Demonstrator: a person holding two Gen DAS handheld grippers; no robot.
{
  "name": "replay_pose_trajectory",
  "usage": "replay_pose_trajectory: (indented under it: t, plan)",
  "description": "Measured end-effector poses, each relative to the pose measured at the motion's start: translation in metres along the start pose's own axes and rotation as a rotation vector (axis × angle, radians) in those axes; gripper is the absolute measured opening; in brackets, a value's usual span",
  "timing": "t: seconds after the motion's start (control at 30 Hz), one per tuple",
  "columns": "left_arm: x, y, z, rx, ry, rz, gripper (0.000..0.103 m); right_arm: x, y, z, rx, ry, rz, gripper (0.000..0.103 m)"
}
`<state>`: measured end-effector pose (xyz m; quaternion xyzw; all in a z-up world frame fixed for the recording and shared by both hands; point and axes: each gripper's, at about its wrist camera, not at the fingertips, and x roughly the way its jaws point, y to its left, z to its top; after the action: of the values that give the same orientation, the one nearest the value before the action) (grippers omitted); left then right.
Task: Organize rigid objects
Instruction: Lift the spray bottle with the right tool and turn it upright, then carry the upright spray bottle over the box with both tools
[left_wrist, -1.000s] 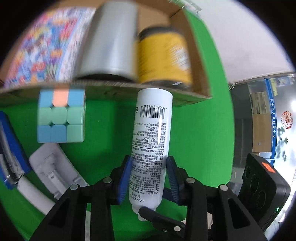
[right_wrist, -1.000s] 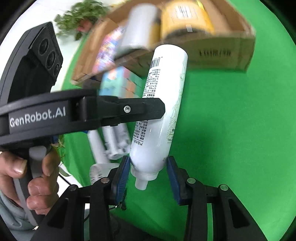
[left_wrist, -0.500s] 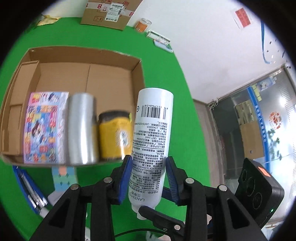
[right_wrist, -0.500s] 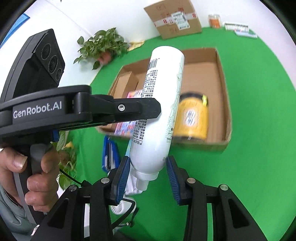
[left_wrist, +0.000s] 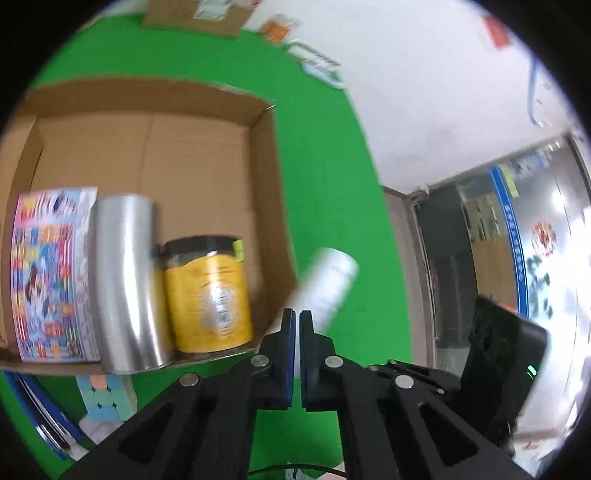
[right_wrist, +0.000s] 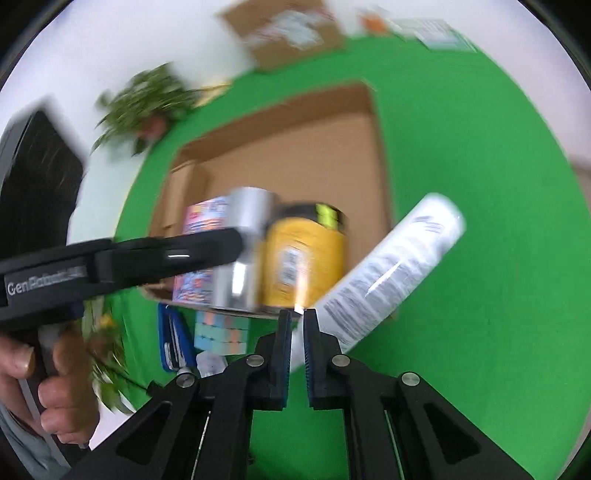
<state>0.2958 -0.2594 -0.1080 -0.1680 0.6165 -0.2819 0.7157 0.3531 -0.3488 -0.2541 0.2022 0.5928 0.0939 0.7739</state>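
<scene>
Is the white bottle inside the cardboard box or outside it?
Outside. The white plastic bottle lies tilted against the brown cardboard box's near right corner, over green cloth; both grippers appear closed, not holding it.

White printed bottle (right_wrist: 391, 273) tilts, blurred, beside the cardboard box's (right_wrist: 380, 155) right wall.

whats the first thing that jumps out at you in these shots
The blurred white bottle stands out first: it lies tilted past the right wall of the cardboard box, in neither gripper's grasp, with the left gripper and right gripper both nearly closed on nothing. Next comes the row inside the box's near edge: a colourful printed box, a silver cylinder and a yellow jar.
</scene>
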Motion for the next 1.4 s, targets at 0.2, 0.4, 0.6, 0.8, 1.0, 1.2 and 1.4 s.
replay_pose_trajectory:
  t: [0.2,0.4,0.6,0.8,1.0,1.2,1.4]
  plan:
    - [0.011,0.024,-0.009,0.003,0.067,0.019,0.002,-0.009,-0.079,-0.03,0.173,-0.076,0.06,0.031]
    - [0.021,0.016,-0.009,0.032,0.094,0.02,0.006,-0.012,-0.152,-0.026,0.27,-0.145,-0.005,0.048]
    - [0.031,0.003,-0.002,0.057,0.112,0.023,0.006,0.035,-0.163,-0.015,-0.085,0.028,-0.18,0.072]
    - [0.041,-0.01,-0.008,0.082,0.119,0.023,0.006,0.051,-0.175,-0.039,-0.11,0.073,-0.236,0.047]
    - [0.052,-0.013,-0.031,0.077,0.119,0.041,0.045,0.044,-0.169,-0.095,-0.014,0.097,-0.17,0.044]
    - [0.084,-0.009,-0.076,-0.002,0.187,-0.104,0.059,0.051,-0.146,-0.154,0.061,0.154,-0.014,0.047]
    - [0.113,0.015,-0.101,-0.096,0.252,-0.207,0.065,0.035,-0.12,-0.179,0.004,0.105,0.06,0.069]
